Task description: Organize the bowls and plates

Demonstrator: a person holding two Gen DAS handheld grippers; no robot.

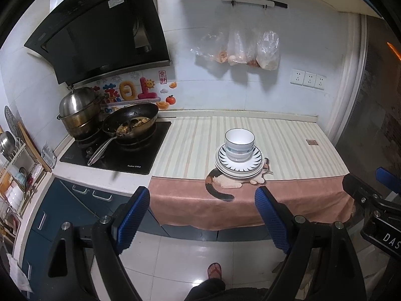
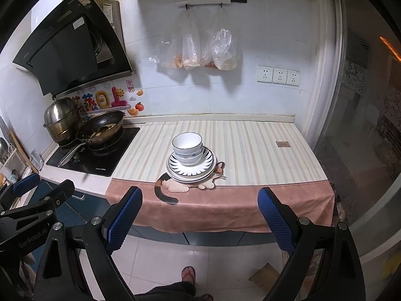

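A: Stacked near the front of the counter: white bowls [image 1: 239, 143] nested one in another, on top of plates [image 1: 255, 169], the top plate with a dark rayed rim.

B: All resting on a striped cloth [image 1: 288, 140], partly covering the cat picture [image 1: 226, 184] at its pink border (tail curling out to the left).

A: And the left gripper [image 1: 201, 215]?

B: Spread wide, blue pads [image 1: 132, 215] well apart, gripping nothing. Held out over the floor, short of the counter edge, touching neither bowls nor plates.

A: The right gripper [image 2: 200, 217]?

B: Much the same: fingers gaping, nothing between them, hanging back from the stack.

A: Off to the left?

B: Black cooktop [image 1: 140, 155] with a frying pan [image 1: 131, 121] holding food scraps, steel steamer pot [image 1: 77, 111] just behind, range hood [image 1: 100, 32] above.

A: On the wall?

B: Plastic bags [image 1: 267, 50] hung from a rail, three sockets [image 1: 308, 78] further right. Down below, a foot in a sandal [image 1: 214, 271] on pale tiles.
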